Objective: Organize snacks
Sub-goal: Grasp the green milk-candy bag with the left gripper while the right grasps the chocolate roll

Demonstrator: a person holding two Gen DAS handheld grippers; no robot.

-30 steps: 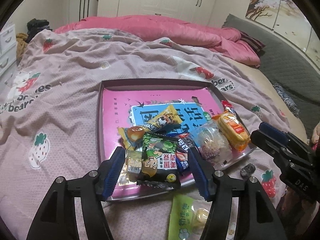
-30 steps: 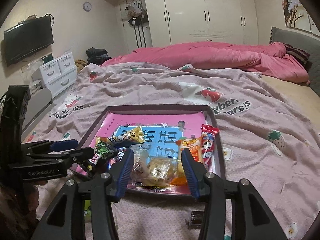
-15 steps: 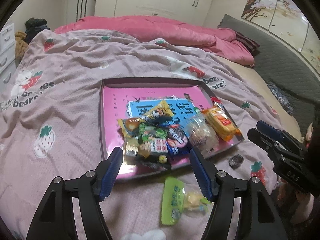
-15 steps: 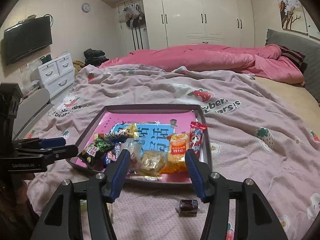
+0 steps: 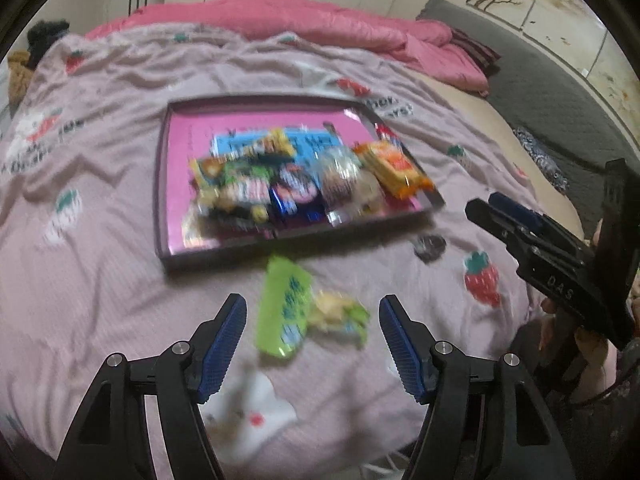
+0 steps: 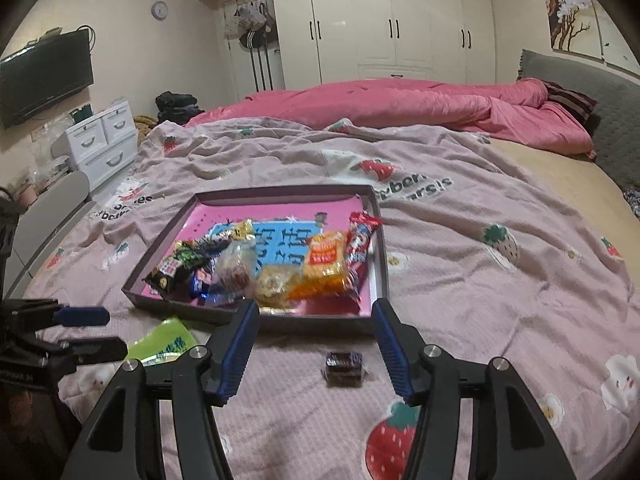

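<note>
Two snacks lying outside the tray (image 6: 378,240).
Left hand-held gripper (image 5: 312,316), jaws apart, is straddling the green packet (image 5: 286,308); right hand-held gripper (image 6: 316,322), also apart, is nearing the dark candy (image 6: 344,364).

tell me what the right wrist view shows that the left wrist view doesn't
Only the right wrist view shows the wall TV, the white drawers and the wall clock.

Only the left wrist view shows the whole green snack packet, lying on the blanket between the left gripper and its open jaws.

Both show the tray of snacks, the small dark candy outside it, and the right gripper, also open.
</note>
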